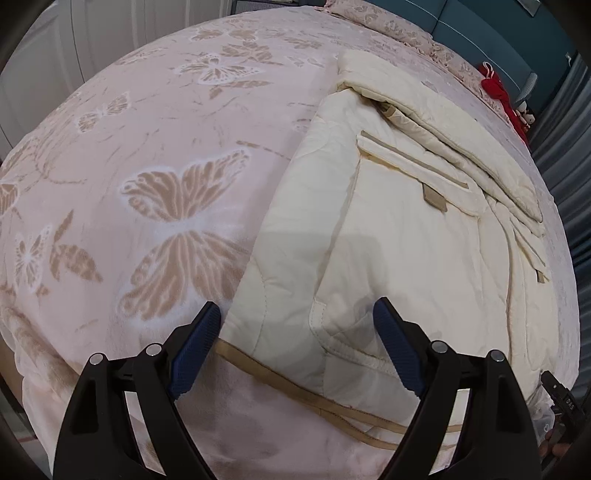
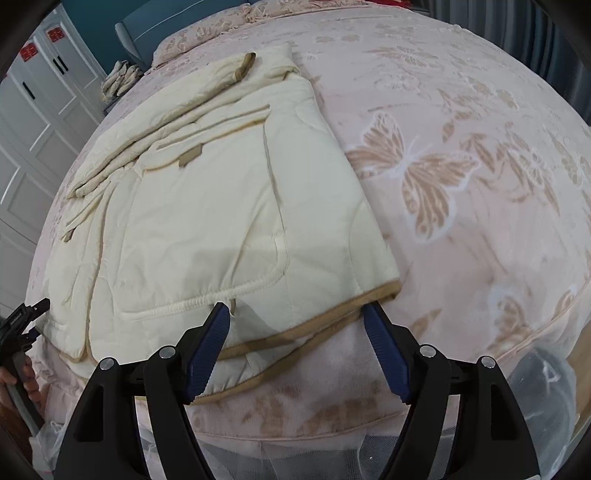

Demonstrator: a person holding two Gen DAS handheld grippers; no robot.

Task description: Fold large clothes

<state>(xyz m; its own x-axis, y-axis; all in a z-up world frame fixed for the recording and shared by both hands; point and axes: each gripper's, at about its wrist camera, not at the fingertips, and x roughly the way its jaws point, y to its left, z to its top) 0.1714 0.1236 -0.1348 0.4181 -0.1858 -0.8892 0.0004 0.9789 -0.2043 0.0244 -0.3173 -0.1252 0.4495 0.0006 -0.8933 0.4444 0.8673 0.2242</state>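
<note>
A cream padded jacket [image 1: 388, 236] with tan trim lies flat on the bed, sleeves folded across its upper part; it also shows in the right wrist view [image 2: 207, 206]. My left gripper [image 1: 297, 314] is open and empty, hovering just above the jacket's near hem at its left corner. My right gripper [image 2: 297, 314] is open and empty, just above the tan hem [image 2: 332, 314] at the jacket's right corner. The left gripper's tip [image 2: 29, 314] shows at the far left of the right wrist view, and the right gripper [image 1: 561, 398] at the lower right of the left wrist view.
The bed is covered by a pink blanket [image 1: 147, 206] with tan butterflies. A pillow [image 2: 207, 29] lies at the head. A red item [image 1: 495, 85] sits at the far bed edge. White wardrobe doors [image 2: 33, 122] stand beside the bed. White netting [image 2: 535, 398] hangs below the near edge.
</note>
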